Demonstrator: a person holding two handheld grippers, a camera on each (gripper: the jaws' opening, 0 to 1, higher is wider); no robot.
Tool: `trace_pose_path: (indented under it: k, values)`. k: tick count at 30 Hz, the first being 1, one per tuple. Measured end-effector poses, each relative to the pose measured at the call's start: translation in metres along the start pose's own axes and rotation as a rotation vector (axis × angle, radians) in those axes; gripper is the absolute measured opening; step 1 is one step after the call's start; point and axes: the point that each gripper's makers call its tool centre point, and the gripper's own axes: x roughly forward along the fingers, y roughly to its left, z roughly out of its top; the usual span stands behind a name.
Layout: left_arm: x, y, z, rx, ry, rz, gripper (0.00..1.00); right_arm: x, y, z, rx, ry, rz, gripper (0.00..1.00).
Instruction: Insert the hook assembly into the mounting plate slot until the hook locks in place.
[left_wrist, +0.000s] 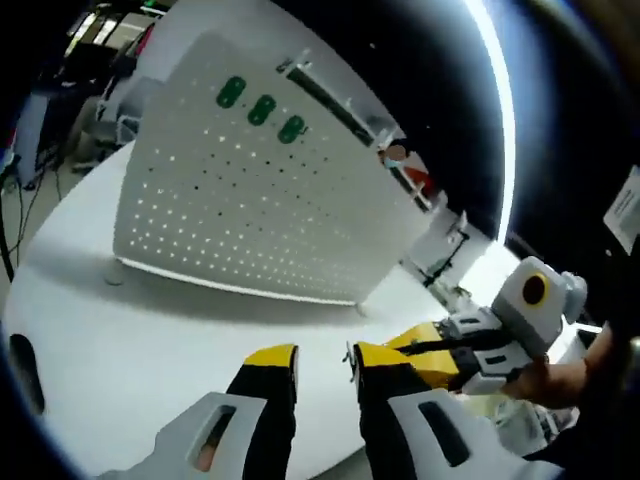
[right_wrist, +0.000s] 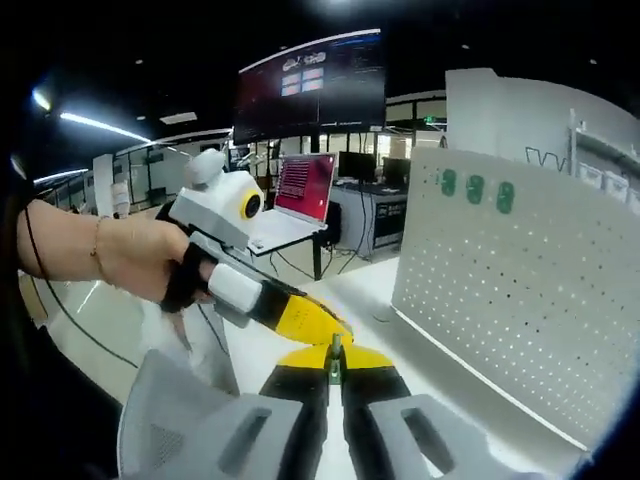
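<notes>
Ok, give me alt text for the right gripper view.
The right hand-held gripper pinches a small green hook in its yellow-tipped jaws, near a standing white pegboard with three green pieces on it. The left hand-held gripper, held by a person's hand, reaches in from the left.

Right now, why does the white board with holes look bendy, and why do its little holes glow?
In the left gripper view the fisheye lens bows the pegboard, and light from behind shines through its holes; a ceiling light strip glares white and the board casts a soft shadow on the table. In the right gripper view the pegboard curves less, and the room behind is dim.
</notes>
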Motion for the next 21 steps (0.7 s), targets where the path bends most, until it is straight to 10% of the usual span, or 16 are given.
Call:
trace_pose_path:
  k: [6, 21]
  values:
    - [-0.017, 0.011, 0.011, 0.052, -0.039, 0.075, 0.47, -0.027, -0.01, -0.003, 0.03, -0.028, -0.053, 0.0]
    - [-0.045, 0.027, 0.028, 0.124, -0.096, 0.158, 0.6, -0.04, -0.028, 0.012, -0.019, -0.081, -0.105, 0.0]
